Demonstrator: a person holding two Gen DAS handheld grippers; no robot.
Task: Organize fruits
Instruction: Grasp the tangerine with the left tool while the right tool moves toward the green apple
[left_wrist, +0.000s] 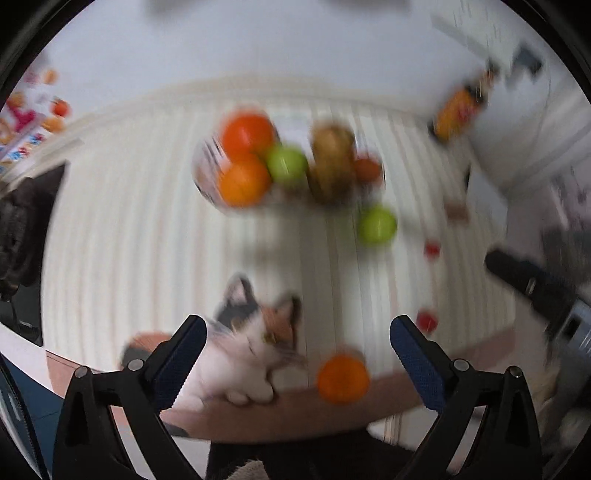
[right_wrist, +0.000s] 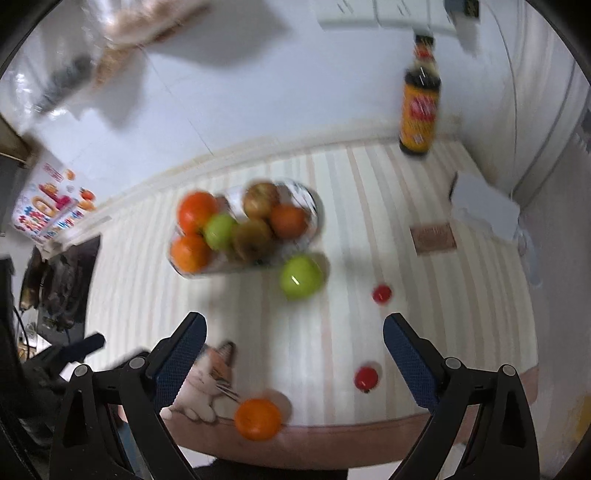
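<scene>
While both views are smeared by blur, the layout on the striped mat still reads.

Left gripper (left_wrist: 297, 354): released, jaws spread wide, nothing between the pads; it points steeply down over the near edge of the bench, above the cat picture (left_wrist: 255, 343) printed on the mat.

Right gripper (right_wrist: 293, 354): released, jaws wide apart, holding nothing; it also points down at the near part of the mat.

Bench (right_wrist: 258, 103): pale top, covered toward the near side by a cream striped mat (right_wrist: 332, 332) with a pinkish border.

Bowl (right_wrist: 314, 206): clear, near the middle of the mat, piled with fruit: three oranges, one green apple and two brownish fruits, as far as the blur allows.

Loose green apple (right_wrist: 301, 277): on the mat just beside the bowl, on its near right side; whether it touches the bowl I cannot tell.

Loose orange (right_wrist: 258, 419): at the near edge of the mat, on the border, just right of the cat picture, well apart from the bowl.

Small red fruits: one (right_wrist: 381, 293) to the right of the green apple, another (right_wrist: 366, 378) nearer the border; both lie apart from the bowl.

Bottle (right_wrist: 421, 107): dark with a yellow label, upright at the far right corner of the mat.

Colourful box (right_wrist: 51, 206): at the far left, off the mat.
</scene>
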